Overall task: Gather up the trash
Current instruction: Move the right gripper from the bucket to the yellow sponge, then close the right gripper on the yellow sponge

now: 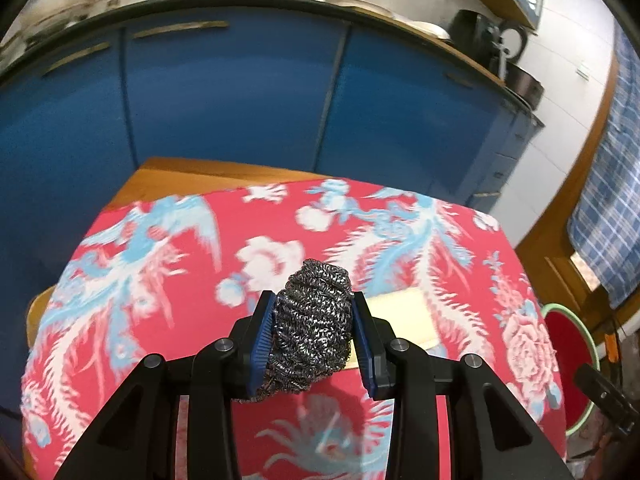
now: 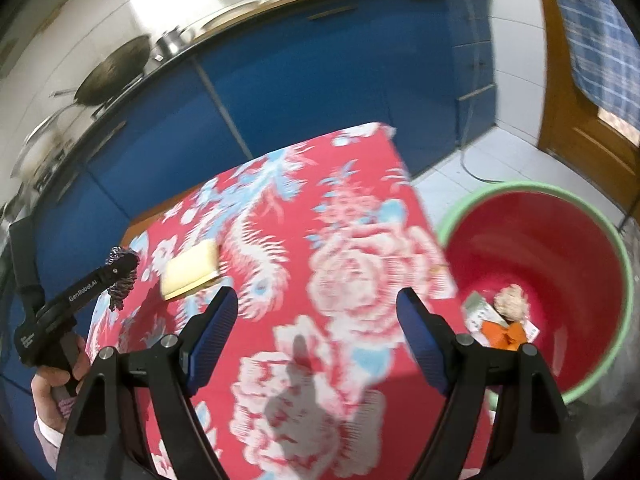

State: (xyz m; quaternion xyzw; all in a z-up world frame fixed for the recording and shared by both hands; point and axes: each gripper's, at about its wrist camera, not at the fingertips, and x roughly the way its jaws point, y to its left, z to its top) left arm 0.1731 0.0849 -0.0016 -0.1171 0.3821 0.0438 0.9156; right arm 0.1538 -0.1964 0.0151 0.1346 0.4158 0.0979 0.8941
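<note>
Steel scourer (image 1: pixel 310 328) between left gripper (image 1: pixel 314 336) pads

Bare tablecloth (image 2: pixel 340 280) apart from sponge (image 2: pixel 191 269); apparently unobstructed bin (image 2: pixel 448 216) alongside.

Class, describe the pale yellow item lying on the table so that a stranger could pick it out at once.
Start at the table under the red floral cloth, in front of the blue cabinets. Near the left gripper, which holds a steel scourer, lies a flat rectangular yellow sponge. It is the only plain, pale thing on the cloth.
</note>
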